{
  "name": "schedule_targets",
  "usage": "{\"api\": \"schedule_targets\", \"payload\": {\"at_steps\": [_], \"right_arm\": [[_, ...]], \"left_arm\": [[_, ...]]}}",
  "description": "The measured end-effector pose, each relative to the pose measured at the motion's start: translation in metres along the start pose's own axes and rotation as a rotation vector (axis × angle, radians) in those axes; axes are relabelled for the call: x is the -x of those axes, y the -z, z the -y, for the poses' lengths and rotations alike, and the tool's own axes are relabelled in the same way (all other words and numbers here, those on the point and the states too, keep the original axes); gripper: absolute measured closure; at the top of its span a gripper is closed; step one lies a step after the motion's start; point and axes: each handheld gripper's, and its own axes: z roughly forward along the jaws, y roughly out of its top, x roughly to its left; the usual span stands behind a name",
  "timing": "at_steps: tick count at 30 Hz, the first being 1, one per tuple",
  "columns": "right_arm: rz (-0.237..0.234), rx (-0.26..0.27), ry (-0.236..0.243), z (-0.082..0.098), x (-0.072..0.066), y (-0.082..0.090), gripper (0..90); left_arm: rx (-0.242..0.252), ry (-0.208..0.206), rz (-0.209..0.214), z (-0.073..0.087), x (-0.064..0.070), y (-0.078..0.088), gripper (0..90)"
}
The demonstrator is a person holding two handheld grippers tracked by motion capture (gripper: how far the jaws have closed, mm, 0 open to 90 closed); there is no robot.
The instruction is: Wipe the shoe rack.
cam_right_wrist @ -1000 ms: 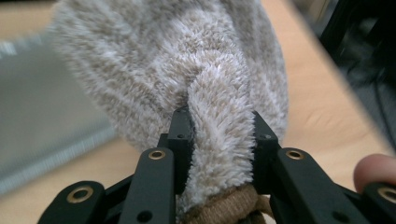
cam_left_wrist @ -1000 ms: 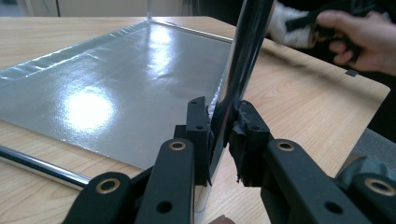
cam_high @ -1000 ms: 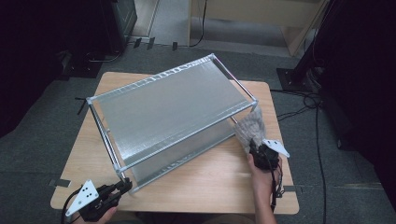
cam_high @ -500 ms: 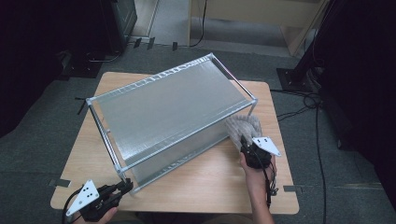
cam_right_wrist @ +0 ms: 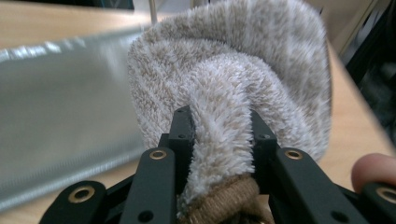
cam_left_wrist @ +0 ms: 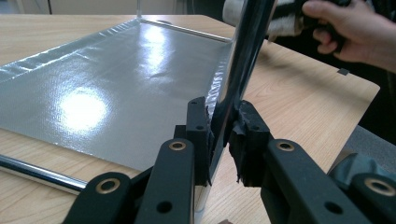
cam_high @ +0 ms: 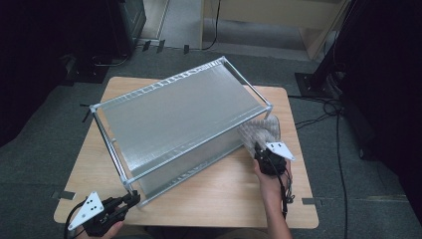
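Note:
A chrome-framed rack (cam_high: 179, 119) with silver fabric shelves stands slanted on the wooden table (cam_high: 224, 194). At its near left corner my left gripper (cam_high: 133, 198) is shut on the rack's upright chrome post (cam_left_wrist: 245, 56); the pads of the left gripper (cam_left_wrist: 223, 135) press it from both sides. My right gripper (cam_high: 260, 149) is shut on a fluffy beige cloth (cam_high: 259, 130) held against the rack's right end. In the right gripper view the cloth (cam_right_wrist: 233, 60) bulges up between the jaws of the right gripper (cam_right_wrist: 219, 130), beside the silver shelf (cam_right_wrist: 60, 102).
The lower silver shelf (cam_left_wrist: 107, 84) lies flat near the tabletop. A hand (cam_left_wrist: 345, 32) with the other gripper shows beyond the post. Bare wood runs along the table's front edge. Cables (cam_high: 328, 107) trail on the floor at the right.
The right gripper has carried the cloth a little left, closer in against the rack's right end. The left gripper and the rack have stayed put.

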Motion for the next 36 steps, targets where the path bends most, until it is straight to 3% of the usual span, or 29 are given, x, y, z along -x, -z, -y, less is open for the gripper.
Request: {"api": "schedule_targets", "payload": {"at_steps": [2, 4, 7, 8, 9, 12, 15, 19, 23, 26, 36], "right_arm": [[-0.022, -0.017, 0.015, 0.003, -0.005, -0.004, 70.2], [-0.067, 0.002, 0.048, 0.002, -0.016, -0.002, 70.1], [-0.17, 0.013, 0.12, 0.003, -0.038, -0.001, 70.0], [-0.227, -0.011, 0.182, 0.009, -0.052, -0.005, 69.9], [-0.227, -0.011, 0.182, 0.009, -0.052, -0.005, 69.9], [-0.26, -0.081, 0.256, 0.022, -0.067, -0.017, 69.6], [-0.228, -0.1, 0.242, 0.029, -0.067, -0.028, 69.5], [-0.133, -0.073, 0.172, 0.016, -0.05, -0.038, 69.5], [-0.021, -0.013, 0.02, 0.0, -0.02, -0.044, 70.0], [0.073, 0.011, -0.037, -0.003, -0.002, -0.041, 70.7], [0.112, 0.032, -0.077, 0.002, 0.02, -0.018, 72.7]], "left_arm": [[-0.001, -0.002, 0.002, 0.0, -0.001, 0.0, 78.6], [-0.001, -0.004, 0.003, 0.0, -0.001, 0.0, 78.6], [-0.002, -0.006, 0.005, 0.001, -0.001, 0.0, 78.6], [-0.002, -0.006, 0.005, 0.001, -0.001, 0.0, 78.6], [-0.002, -0.006, 0.005, 0.001, -0.001, 0.0, 78.6], [-0.003, -0.007, 0.004, 0.001, -0.001, 0.0, 78.5], [-0.003, -0.007, 0.004, 0.001, -0.001, 0.0, 78.6], [-0.004, -0.006, 0.006, 0.001, -0.001, 0.0, 78.6], [-0.004, -0.006, 0.005, 0.001, -0.002, 0.001, 78.5], [-0.004, -0.002, 0.007, 0.001, -0.003, 0.002, 78.5], [-0.007, -0.009, 0.023, 0.002, -0.007, 0.008, 78.6]]}}
